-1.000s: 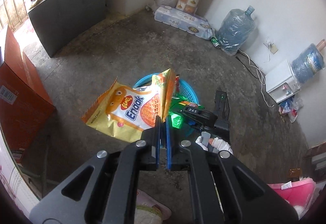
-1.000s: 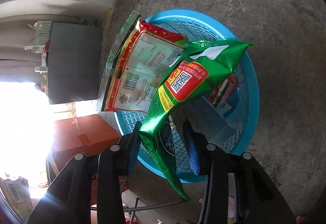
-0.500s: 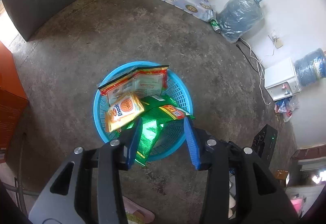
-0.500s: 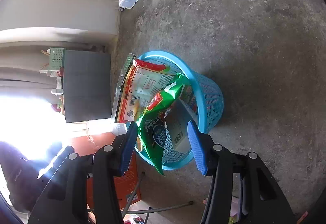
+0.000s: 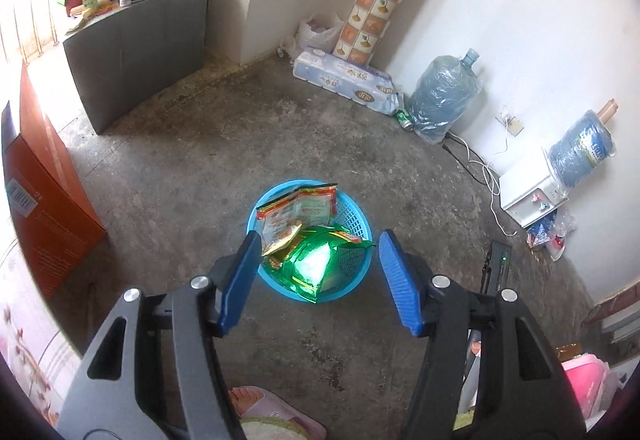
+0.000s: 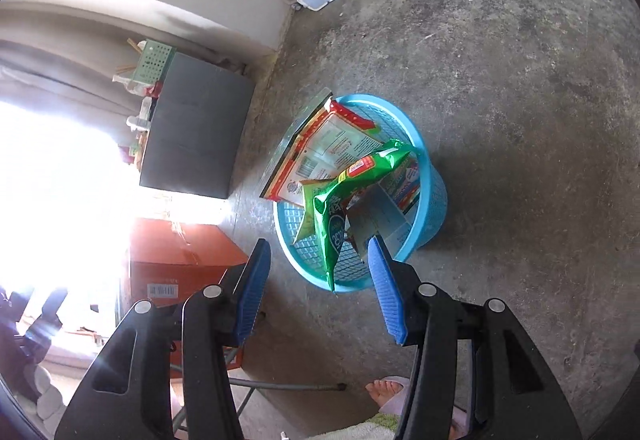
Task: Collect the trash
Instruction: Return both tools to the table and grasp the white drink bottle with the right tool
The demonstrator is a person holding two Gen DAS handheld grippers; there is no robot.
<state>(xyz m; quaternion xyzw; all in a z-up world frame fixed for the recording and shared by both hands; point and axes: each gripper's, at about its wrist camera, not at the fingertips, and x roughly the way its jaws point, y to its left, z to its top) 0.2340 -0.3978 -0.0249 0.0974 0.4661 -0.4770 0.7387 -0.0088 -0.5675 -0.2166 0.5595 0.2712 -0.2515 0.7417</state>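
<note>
Since a second ago: the yellow-orange snack wrapper [image 5: 282, 238] has left the left gripper [image 5: 318, 280] and now lies in the round blue plastic mesh basket [image 5: 360, 260]; the green foil snack bag [image 5: 316, 264] has likewise left the right gripper [image 6: 316, 288] and sits in the same basket. Both grippers have pulled back and up from it.

Left gripper: jaws opening, blue pads wide apart, nothing between them, basket seen on the floor beyond them. Right gripper: jaws apart, nothing clamped, not touching the basket.

Basket stands on the bare concrete floor [image 5: 192, 143], mid-room, well apart from the walls. Inside it: a large red-and-white printed wrapper [image 5: 304, 205] leaning on the far-left rim, the yellow wrapper just in front of it, the green bag draped over the near rim and sticking out. Right view also shows a flattened white carton [image 6: 384, 215] in the basket behind the green bag [image 6: 340, 207].

Orange cardboard box [image 5: 40, 191] at left, well apart.
</note>
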